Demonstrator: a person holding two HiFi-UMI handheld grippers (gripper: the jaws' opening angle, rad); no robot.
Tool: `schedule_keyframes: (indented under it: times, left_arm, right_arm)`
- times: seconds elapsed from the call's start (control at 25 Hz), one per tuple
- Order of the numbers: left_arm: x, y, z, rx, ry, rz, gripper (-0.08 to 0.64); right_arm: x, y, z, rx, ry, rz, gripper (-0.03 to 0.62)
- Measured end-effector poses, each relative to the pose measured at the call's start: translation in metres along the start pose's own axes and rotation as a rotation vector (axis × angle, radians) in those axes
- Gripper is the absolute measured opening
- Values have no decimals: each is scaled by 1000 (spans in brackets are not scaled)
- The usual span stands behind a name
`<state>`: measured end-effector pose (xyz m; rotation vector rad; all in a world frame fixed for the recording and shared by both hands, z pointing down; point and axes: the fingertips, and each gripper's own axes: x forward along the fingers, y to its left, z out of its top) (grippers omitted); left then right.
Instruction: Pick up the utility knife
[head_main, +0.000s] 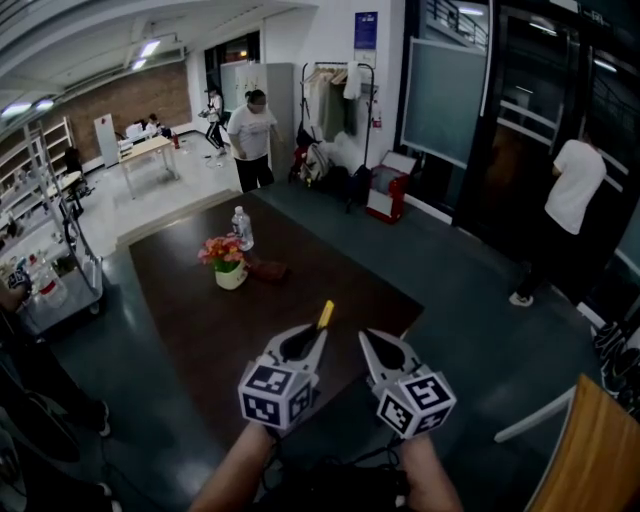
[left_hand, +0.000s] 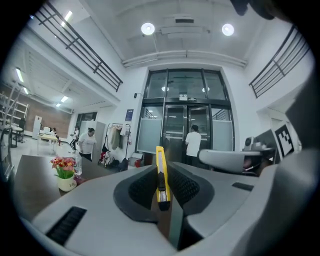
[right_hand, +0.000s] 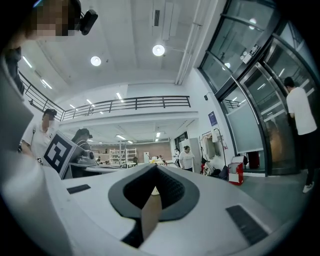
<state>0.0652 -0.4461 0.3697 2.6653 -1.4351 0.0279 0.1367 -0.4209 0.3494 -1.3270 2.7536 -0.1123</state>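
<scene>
The yellow utility knife (head_main: 325, 314) is off the table, clamped between the jaws of my left gripper (head_main: 314, 336). Its yellow end sticks out past the fingertips. In the left gripper view the knife (left_hand: 160, 172) stands on edge in the narrow gap of that gripper (left_hand: 161, 186), both pads pressing on it, its black slider facing me. My right gripper (head_main: 369, 340) hovers just to the right at about the same height. Its jaws are together with nothing between them, and the right gripper view shows the same for it (right_hand: 154, 169). Both point level, out over the dark table (head_main: 190, 300).
On the table's far part stand a white pot of flowers (head_main: 228, 264), a water bottle (head_main: 242, 228) and a small reddish thing (head_main: 268, 269). A person (head_main: 251, 138) stands beyond the table, another (head_main: 568, 205) at the glass doors. A metal rack (head_main: 45, 250) is at left.
</scene>
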Motion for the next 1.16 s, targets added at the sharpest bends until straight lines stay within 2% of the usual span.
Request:
schedule_keyframes:
  times: [1.16]
  left_arm:
    - [10, -12, -14, -6, 25, 10, 69]
  right_arm:
    - [-2, -16, -6, 17, 4, 27, 9]
